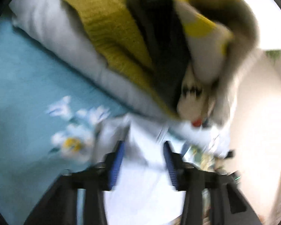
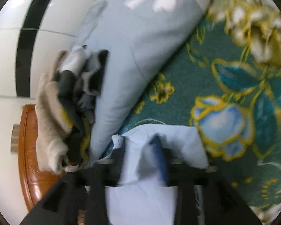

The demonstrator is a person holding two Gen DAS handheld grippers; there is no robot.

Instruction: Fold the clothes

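Note:
A pale blue garment (image 1: 142,168) fills the space between the blue-padded fingers of my left gripper (image 1: 143,146), which holds it above a light blue flowered bedsheet (image 1: 28,93). The view is blurred by motion. In the right wrist view the same pale blue garment (image 2: 140,187) is draped over and between the fingers of my right gripper (image 2: 140,142), which is shut on its folded edge above a teal flowered blanket (image 2: 234,93).
A heap of clothes, yellow knit (image 1: 110,28), dark grey (image 1: 159,37) and cream fleece (image 1: 211,37), lies on a long pale pillow (image 1: 56,33). The heap (image 2: 65,103) and pillow (image 2: 131,46) also show at right. A wooden headboard (image 2: 30,150) and white wall are behind.

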